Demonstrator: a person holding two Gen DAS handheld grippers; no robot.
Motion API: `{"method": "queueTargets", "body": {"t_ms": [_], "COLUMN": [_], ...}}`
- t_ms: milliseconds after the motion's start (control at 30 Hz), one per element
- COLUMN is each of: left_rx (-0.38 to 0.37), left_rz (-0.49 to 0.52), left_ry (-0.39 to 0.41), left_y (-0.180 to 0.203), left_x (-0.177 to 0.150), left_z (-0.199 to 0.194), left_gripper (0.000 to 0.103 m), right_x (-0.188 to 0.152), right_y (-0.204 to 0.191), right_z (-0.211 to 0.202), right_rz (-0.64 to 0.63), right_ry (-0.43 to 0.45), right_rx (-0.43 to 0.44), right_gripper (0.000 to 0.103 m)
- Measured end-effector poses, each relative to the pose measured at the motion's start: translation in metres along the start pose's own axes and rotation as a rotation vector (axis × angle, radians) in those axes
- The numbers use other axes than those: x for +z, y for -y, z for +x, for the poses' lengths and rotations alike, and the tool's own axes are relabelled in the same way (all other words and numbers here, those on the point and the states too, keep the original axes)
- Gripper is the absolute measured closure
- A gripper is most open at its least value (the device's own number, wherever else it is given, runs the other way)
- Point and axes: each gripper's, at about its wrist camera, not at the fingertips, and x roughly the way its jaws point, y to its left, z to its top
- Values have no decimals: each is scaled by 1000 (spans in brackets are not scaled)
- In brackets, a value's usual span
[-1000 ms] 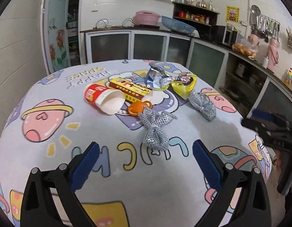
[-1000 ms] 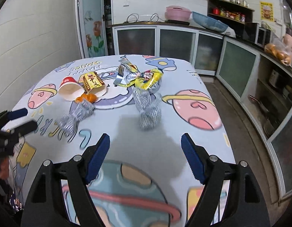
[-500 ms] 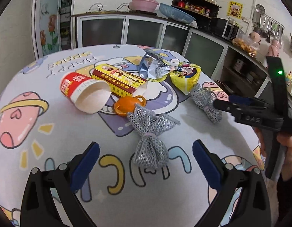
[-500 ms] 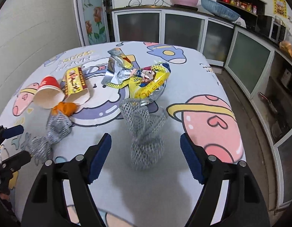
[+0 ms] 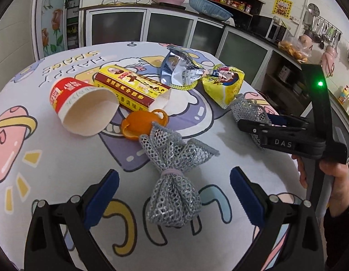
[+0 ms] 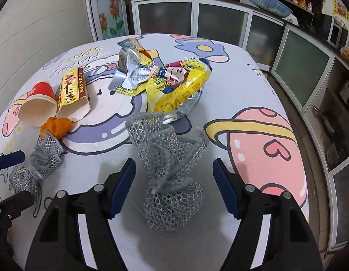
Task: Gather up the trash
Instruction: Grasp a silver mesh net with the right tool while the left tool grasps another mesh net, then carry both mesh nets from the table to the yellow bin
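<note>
Trash lies in a loose heap on the table w/ the space cloth (image 5: 50,158).

Far left: a red paper cup (image 5: 84,110) tipped on its side, mouth toward the camera. Touching it, a yellow-and-red box (image 5: 131,89), open at one end. Just in front, a bit of orange peel (image 5: 140,123) rests against the box flap. It all looks dropped, not set down — nothing stands up.

Next, a silver mesh pouch (image 5: 174,180), tied in the middle so it looks like a bow. The left gripper (image 5: 174,194) is low over it, one blue pad on each side, jaws wide apart. The pads don't touch it, so it holds nothing yet. It sits that way so one squeeze can pinch the tied waist, prob. the easiest part to hold.

More to the right: a torn silver wrapper (image 5: 176,72) and a yellow snack bag (image 5: 224,83), both crumpled and touching.

Far right, a second mesh pouch (image 6: 167,180), its top against the yellow bag. The right gripper (image 6: 174,189) straddles it the same way. Its jaws are closing — the pouch is between them, but there's a gap on both sides, so no grip yet.

Each hand seems to be going for its own pouch.
</note>
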Motion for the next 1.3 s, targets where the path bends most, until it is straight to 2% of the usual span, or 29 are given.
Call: {"method": "queueTargets", "body": {"t_ms": [100, 167, 200, 300, 367, 467, 767, 900, 1133, 1300], "left_rx": [-7, -8, -9, -13, -25, -28, -46, -54, -51, -58], "left_rz": [-9, -12, -13, -26, -31, -34, -40, -44, -26, -26], "left_ry": [-2, -3, -3, -3, -17, -32, -14, 24, 74, 74], "left_y": [-1, -1, -2, -4, -7, -7, -7, -8, -2, 1], "left_x": [-1, -1, -1, 0, 0, -1, 1, 4, 5, -2], "left_z": [3, 3, 3, 3, 6, 10, 6, -11, -44, -58], "left_gripper": [9, 16, 19, 37, 71, 80, 84, 84, 84, 84], "right_x": [1, 2, 2, 3, 3, 3, 1, 0, -2, -15], "right_y": [1, 2, 1, 0, -1, -4, -7, -6, -7, -11], "right_z": [5, 8, 9, 10, 10, 9, 1, -11, -49, -75], "right_rz": [7, 11, 12, 13, 26, 17, 16, 22, 24, 28], "right_ry": [-12, -23, -30, -38, -45, -42, -29, -13, 26, 39], "right_rx": [1, -3, -3, -4, 15, 18, 22, 22, 22, 17], "right_gripper": [40, 46, 52, 69, 75, 79, 79, 79, 79, 79]}}
